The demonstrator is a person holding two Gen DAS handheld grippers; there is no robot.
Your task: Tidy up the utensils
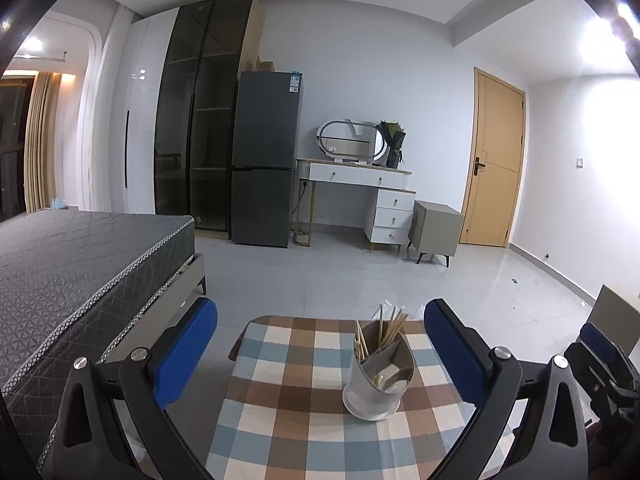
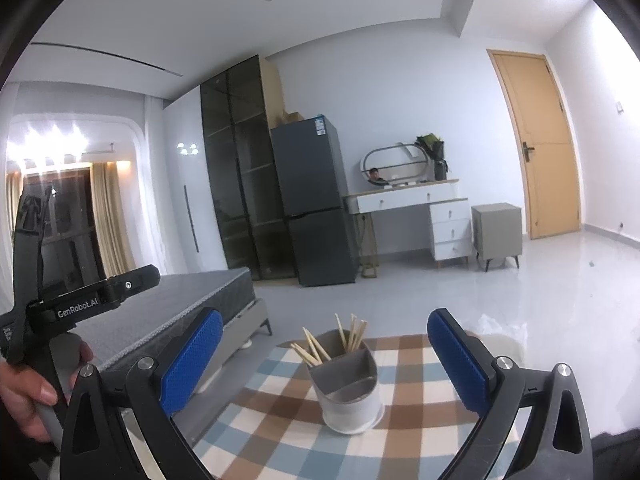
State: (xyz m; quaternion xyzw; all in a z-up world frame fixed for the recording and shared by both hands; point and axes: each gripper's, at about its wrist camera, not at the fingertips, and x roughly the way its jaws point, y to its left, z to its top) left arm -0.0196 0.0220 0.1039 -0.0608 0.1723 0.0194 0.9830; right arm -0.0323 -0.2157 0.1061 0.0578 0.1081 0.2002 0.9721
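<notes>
1. Nearest, the left claw point(image 1: 320, 354) fills the bottom of the left wrist view, its blue pads spread wide and holding nothing, touching nothing.
2. Likewise the right claw point(image 2: 325, 358) sits at the bottom of the right wrist view, pads spread wide and empty; the left hand point(image 2: 28, 394) grips its handle at the lower left of that frame.
3. Between the pads in both views stands the utensil holder point(image 1: 378, 384), a pale round cup with a grey divider, upright on the checked worktop point(image 1: 280, 400), right of centre in the left view and near centre in the right.
4. A bunch of wooden chopsticks point(image 1: 390, 330) leans out of its rear compartments; the front compartment looks bare apart from what may be a few stick tips.
5. Left of the worktop lies the grey bed point(image 1: 80, 264).
6. Farthest, along the back wall, stand the dark fridge point(image 1: 266, 156), the white dresser point(image 1: 360, 184) and the wooden door point(image 1: 496, 160).
</notes>
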